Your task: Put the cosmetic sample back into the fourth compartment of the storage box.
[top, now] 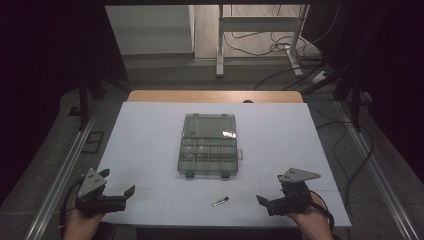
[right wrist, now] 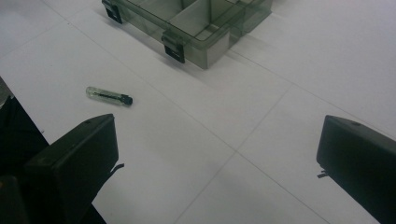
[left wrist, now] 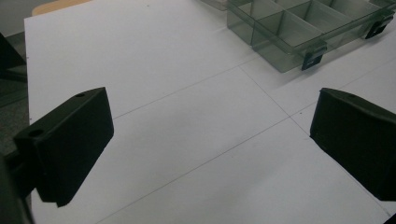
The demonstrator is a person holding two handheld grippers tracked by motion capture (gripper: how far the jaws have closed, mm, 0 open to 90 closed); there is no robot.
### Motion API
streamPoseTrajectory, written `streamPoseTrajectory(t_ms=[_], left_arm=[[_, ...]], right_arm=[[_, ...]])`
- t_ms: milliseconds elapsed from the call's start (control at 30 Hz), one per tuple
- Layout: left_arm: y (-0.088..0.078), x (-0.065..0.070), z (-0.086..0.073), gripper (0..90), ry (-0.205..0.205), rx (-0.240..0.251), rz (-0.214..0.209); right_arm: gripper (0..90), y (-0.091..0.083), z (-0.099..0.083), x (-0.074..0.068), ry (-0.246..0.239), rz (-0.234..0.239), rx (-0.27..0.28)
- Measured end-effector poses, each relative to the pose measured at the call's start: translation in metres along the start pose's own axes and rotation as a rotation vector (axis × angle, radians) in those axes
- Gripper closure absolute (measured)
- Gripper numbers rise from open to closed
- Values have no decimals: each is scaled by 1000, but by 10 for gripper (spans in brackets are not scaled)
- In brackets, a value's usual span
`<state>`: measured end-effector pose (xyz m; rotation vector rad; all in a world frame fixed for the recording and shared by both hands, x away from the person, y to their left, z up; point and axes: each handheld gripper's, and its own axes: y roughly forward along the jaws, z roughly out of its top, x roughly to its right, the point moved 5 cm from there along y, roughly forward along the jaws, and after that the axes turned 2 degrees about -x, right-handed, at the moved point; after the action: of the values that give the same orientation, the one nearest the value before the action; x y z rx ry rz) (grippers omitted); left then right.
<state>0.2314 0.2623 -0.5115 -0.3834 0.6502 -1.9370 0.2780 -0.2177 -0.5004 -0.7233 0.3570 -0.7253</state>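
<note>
While box (top: 208, 145) lies open | vial (top: 220, 201) flat, cap up-right

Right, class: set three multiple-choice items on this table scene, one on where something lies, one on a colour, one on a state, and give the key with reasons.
1. Where does the small clear tube with a dark cap lie?
A. Inside the box
B. On the white table top, on the person's side of the box
C. Between one gripper's jaws

2. What colour is the compartmented plastic organiser box?
A. Bright red
B. Solid white
C. See-through smoky grey-green

3. How is the box's lid?
A. Open, folded back away from the person
B. Shut and latched
C. Lying beside the tube

Key: 1 B, the tube rests on bare white board between box and grippers. 2 C, the dividers show through its walls. 3 A, the compartments are uncovered and the lid lies flat beyond them. The left gripper and right gripper hold nothing, jaws apart.
</note>
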Motion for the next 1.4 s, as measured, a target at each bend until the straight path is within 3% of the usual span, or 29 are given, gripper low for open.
streamPoseTrajectory(t_ms=[500, 1400], left_arm=[[1, 2, 0, 2, 16, -6, 8], [0, 2, 0, 0, 22, -4, 8]], right_arm=[[0, 12, 11, -9, -18, 40, -10], [0, 45, 26, -31, -80, 97, -115]])
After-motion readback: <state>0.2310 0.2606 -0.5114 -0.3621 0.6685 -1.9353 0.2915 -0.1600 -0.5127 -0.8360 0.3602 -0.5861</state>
